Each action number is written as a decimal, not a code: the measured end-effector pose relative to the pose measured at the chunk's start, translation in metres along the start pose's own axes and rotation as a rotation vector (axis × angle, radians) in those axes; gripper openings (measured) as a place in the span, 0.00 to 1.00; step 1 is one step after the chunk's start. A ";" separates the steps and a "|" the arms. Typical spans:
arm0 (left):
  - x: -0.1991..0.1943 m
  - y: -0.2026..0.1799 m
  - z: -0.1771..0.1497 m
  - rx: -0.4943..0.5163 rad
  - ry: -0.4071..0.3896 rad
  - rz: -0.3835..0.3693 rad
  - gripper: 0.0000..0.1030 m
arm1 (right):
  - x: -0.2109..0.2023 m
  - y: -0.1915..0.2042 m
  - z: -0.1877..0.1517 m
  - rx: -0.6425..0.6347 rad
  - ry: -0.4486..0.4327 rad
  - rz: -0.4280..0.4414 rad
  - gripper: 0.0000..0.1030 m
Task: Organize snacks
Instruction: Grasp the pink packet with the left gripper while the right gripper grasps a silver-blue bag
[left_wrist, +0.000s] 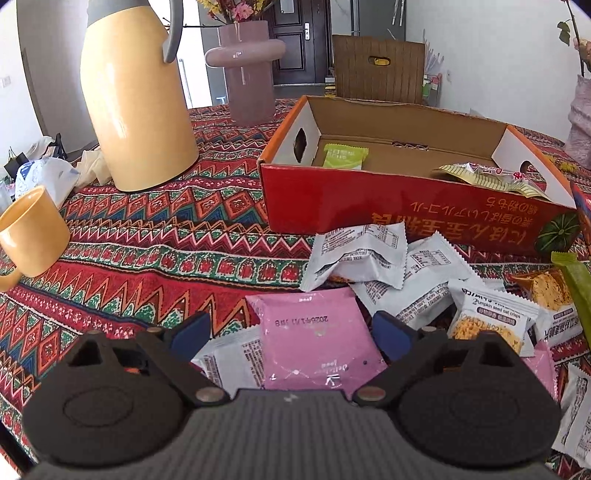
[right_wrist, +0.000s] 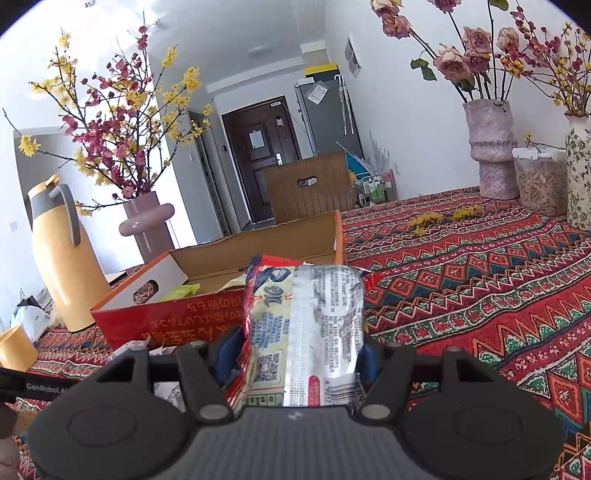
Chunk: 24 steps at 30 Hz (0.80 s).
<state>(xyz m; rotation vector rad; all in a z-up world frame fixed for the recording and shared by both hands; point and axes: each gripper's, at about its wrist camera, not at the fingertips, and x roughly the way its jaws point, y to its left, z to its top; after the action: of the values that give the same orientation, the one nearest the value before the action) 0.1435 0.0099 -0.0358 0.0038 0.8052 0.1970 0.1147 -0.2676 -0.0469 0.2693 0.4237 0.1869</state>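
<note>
Two tongs work the snacks: right tongs (right_wrist: 295, 354) clamp a packet (right_wrist: 303, 332) aimed at the box (right_wrist: 177, 317); left tongs (left_wrist: 291, 332) gape, unloaded, straddling a pink pouch (left_wrist: 314, 339) at lower centre on the worktop (left_wrist: 147, 236).

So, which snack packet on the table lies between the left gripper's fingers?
The pink packet: it lies between the open left gripper, unlike the white packets beside it.

Yellow jug (left_wrist: 136, 107) at ten o'clock on patterned tabletop (left_wrist: 155, 254); yellow mug (left_wrist: 31, 236) at nine; mauve vase (left_wrist: 247, 74) at twelve; dark door (right_wrist: 264, 158) beyond.
</note>
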 end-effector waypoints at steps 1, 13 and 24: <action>0.001 -0.001 0.000 0.002 0.003 0.001 0.89 | 0.000 0.000 0.000 0.001 0.000 0.002 0.61; 0.004 -0.003 -0.004 0.030 0.032 -0.009 0.62 | -0.001 0.000 -0.001 0.008 -0.001 0.009 0.61; -0.007 0.004 -0.007 0.013 0.001 -0.026 0.61 | -0.001 -0.002 -0.003 0.012 -0.006 0.012 0.61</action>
<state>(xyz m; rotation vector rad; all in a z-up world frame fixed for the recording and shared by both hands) 0.1329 0.0122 -0.0355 0.0060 0.8071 0.1674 0.1126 -0.2691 -0.0491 0.2839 0.4170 0.1950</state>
